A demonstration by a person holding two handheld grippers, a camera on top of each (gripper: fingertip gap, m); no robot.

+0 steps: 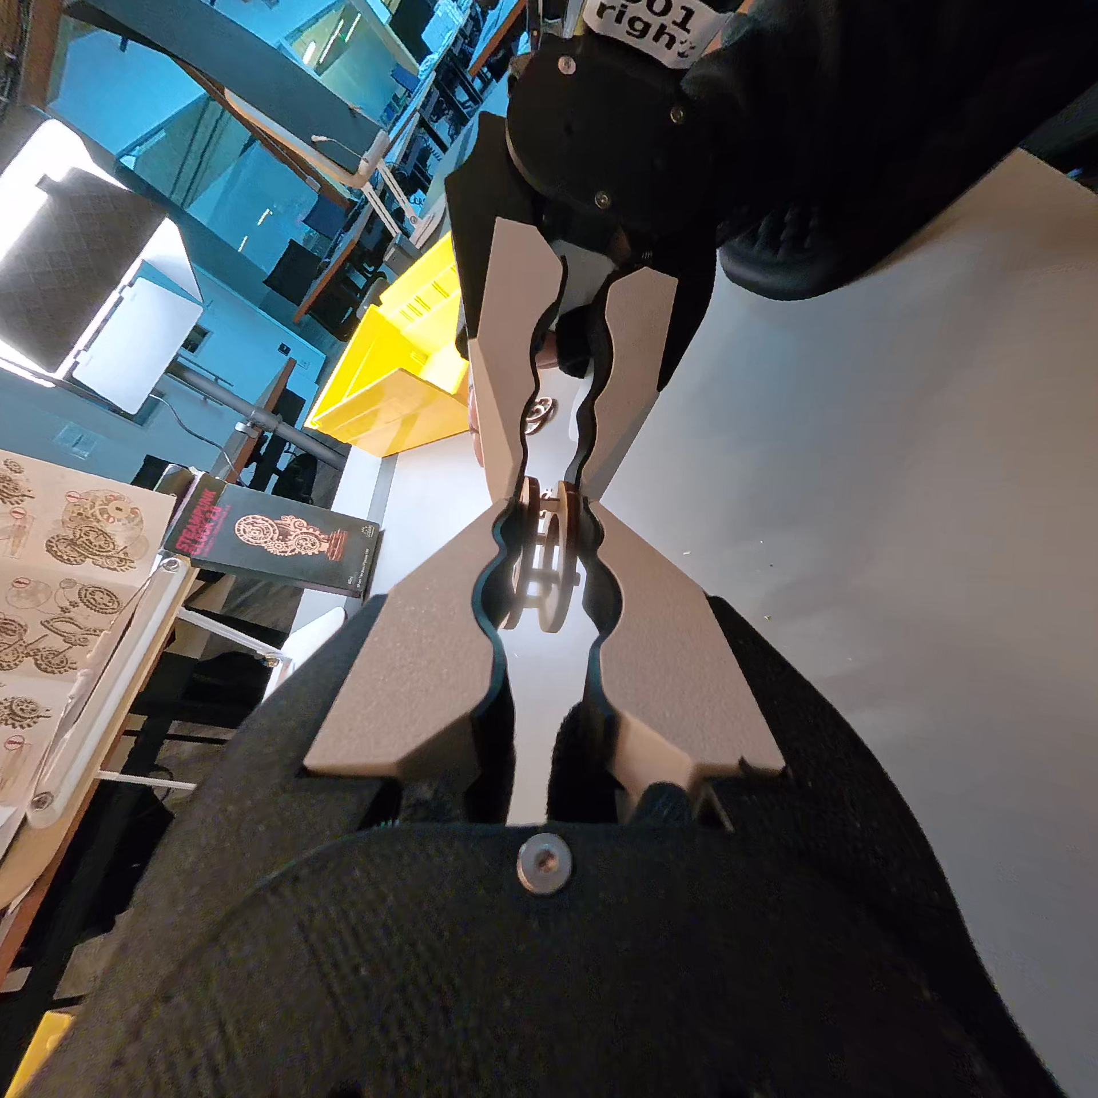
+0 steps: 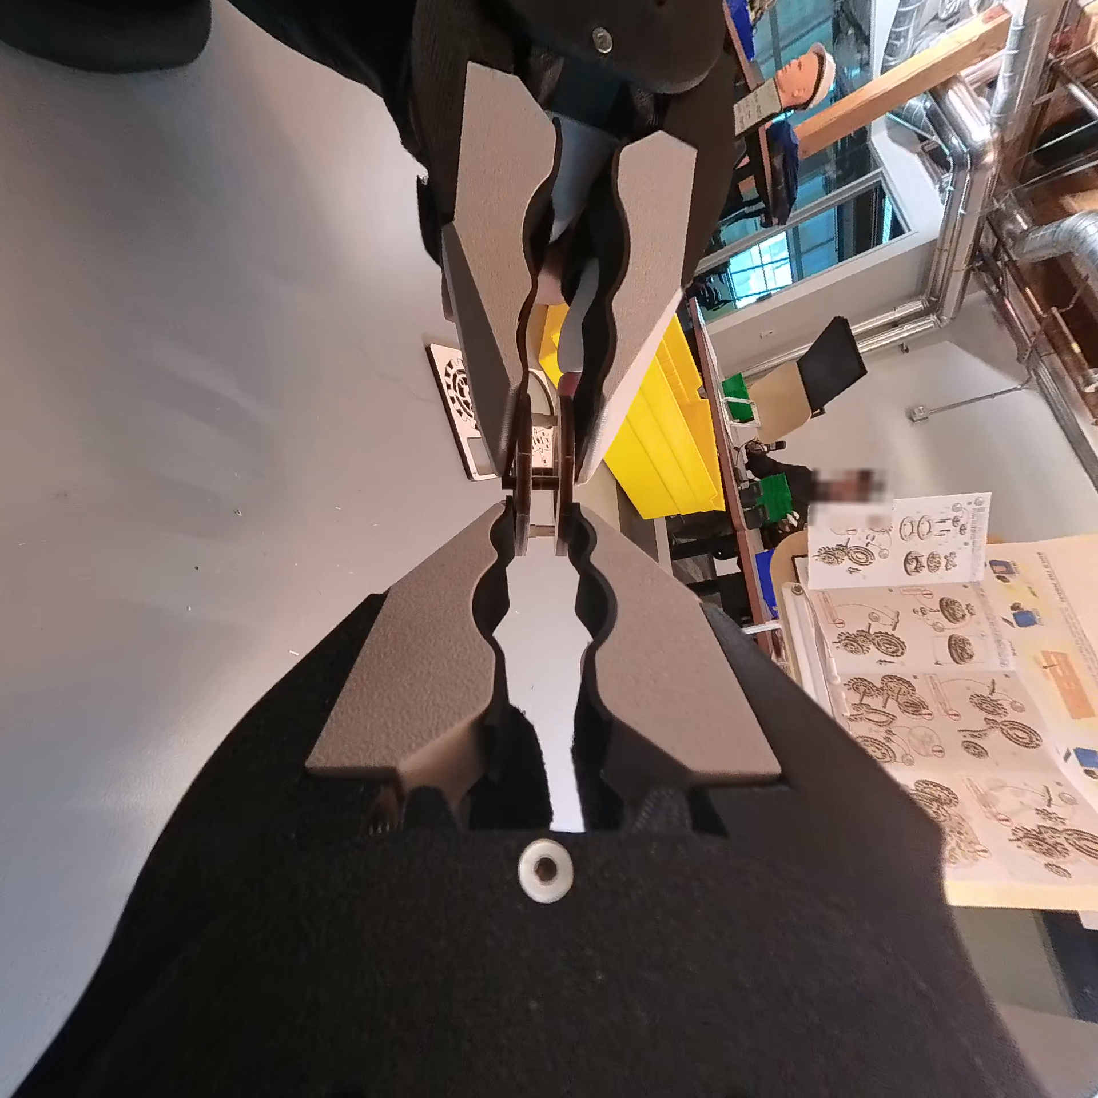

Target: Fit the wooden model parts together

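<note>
1. The left gripper (image 1: 546, 511) pinches the wooden wheel assembly (image 1: 543, 564) between its fingertips. The assembly is two thin round discs joined by short cross pins, held above the white table (image 1: 861, 535).
2. The right gripper (image 2: 538, 523) meets it tip to tip from the far side and pinches the same wooden wheel assembly (image 2: 538, 493). Each gripper grips the outer faces of the discs.
3. Left wrist view only: a black box (image 1: 279, 543) with a gear picture stands at the left table edge, and a small wooden gear part (image 1: 538, 413) lies on the table beyond the right gripper's fingers.
4. Right wrist view only: a flat wooden parts sheet (image 2: 457, 398) with cut-out shapes lies on the table, partly hidden behind the left gripper's fingers.
5. Both views show the yellow bin (image 1: 392, 380) at the far table edge and the printed instruction sheets (image 2: 927, 713) with gear drawings.
6. Hidden or unclear: the fingers cover most of the discs. Whether the pins are fully seated cannot be told. The hands holding the grippers are mostly cut off.
</note>
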